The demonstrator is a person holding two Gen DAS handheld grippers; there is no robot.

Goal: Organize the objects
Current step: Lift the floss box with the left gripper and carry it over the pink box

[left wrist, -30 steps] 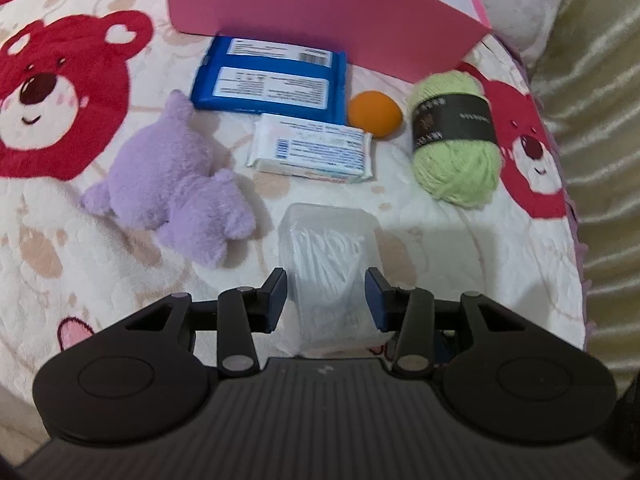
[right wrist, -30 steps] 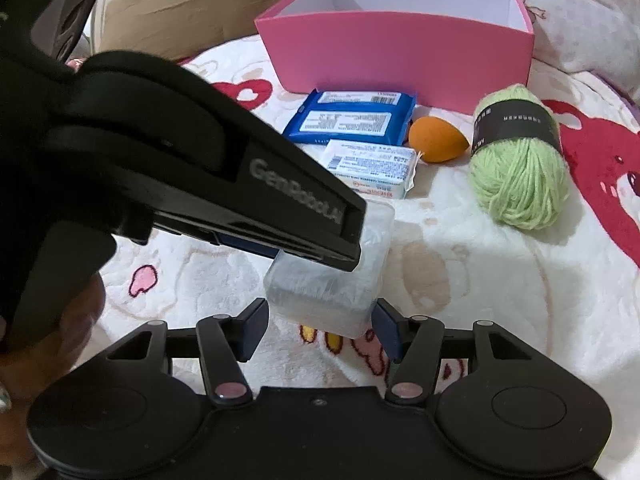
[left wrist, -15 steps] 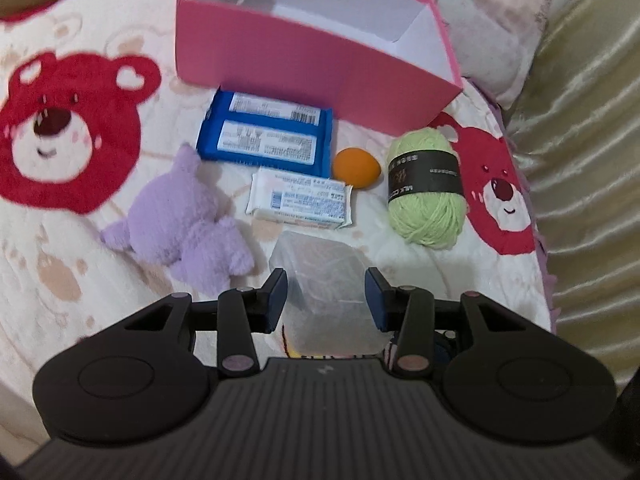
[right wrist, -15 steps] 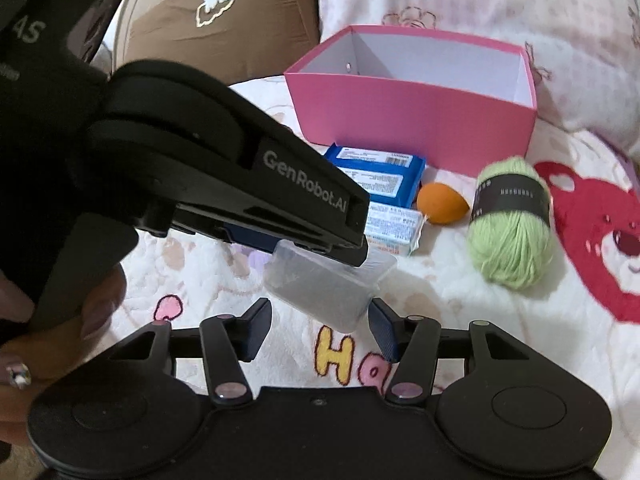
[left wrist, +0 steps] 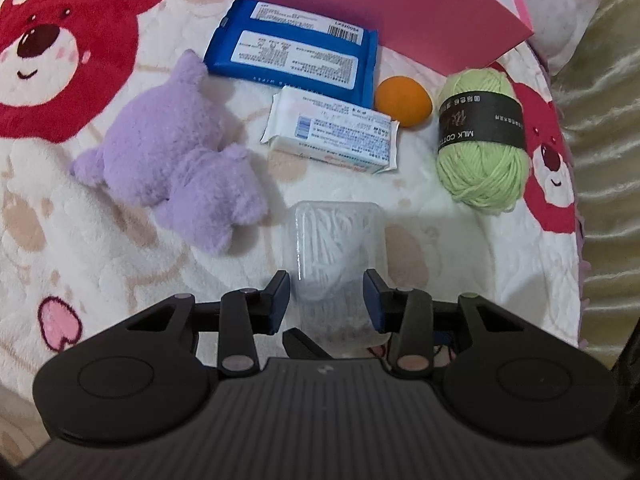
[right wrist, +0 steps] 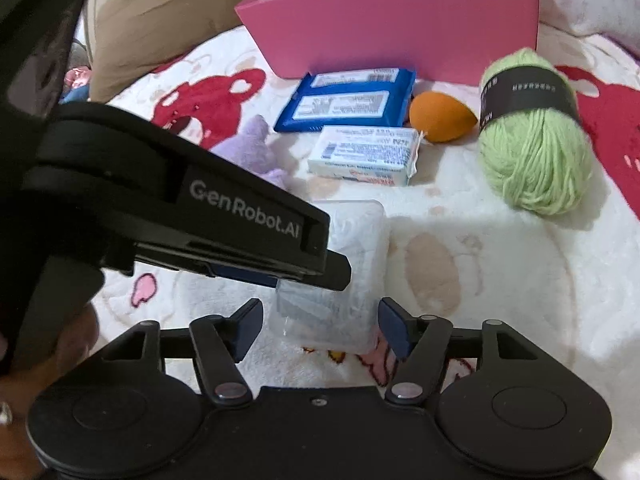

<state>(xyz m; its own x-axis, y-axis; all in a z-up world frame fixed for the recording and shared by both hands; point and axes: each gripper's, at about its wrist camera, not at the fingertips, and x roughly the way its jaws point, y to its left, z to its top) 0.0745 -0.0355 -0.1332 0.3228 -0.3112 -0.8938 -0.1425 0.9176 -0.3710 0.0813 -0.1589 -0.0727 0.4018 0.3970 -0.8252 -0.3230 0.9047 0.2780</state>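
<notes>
A clear plastic box of cotton swabs [left wrist: 336,256] lies on the bear-print blanket, also in the right wrist view [right wrist: 352,276]. My left gripper [left wrist: 326,300] straddles its near end with jaws open, small gaps on both sides. My right gripper [right wrist: 320,324] is open too, its fingers either side of the box's near end, apart from it. The left gripper's body [right wrist: 180,208] crosses the right wrist view above the box. The open pink box [right wrist: 392,28] stands at the back.
A purple plush toy [left wrist: 176,160], a blue wipes pack [left wrist: 292,52], a white tissue pack [left wrist: 332,136], an orange sponge egg [left wrist: 404,100] and a green yarn ball [left wrist: 480,136] lie between the swab box and the pink box. A brown pillow [right wrist: 160,20] sits back left.
The swab box was lifted half a second ago and is now back low on the blanket. Both grippers dropped and moved closer to the objects; jaws stayed open.
</notes>
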